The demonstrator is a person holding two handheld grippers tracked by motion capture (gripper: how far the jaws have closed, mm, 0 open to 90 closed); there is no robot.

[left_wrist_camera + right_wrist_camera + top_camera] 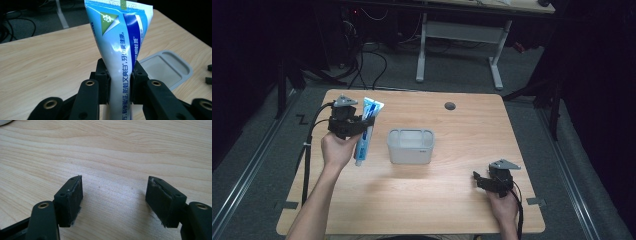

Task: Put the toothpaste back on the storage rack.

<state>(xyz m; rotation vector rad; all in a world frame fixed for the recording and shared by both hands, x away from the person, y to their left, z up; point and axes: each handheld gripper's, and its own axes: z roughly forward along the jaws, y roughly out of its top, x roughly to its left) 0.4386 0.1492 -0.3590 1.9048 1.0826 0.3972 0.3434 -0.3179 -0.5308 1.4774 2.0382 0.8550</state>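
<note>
The left gripper (362, 122) is clamping its fingers (103, 82) on the toothpaste tube (120, 55), holding it above the worktop (452, 195) left of the plastic tub (410, 146). The right gripper (113, 200) is hovering near the worktop (fingers apart, nothing between).

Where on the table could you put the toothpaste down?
Bare wood lies between the bin and the right gripper, and along the table's far edge. It is crowded at the left, where the left gripper clamps the toothpaste tube.
</note>
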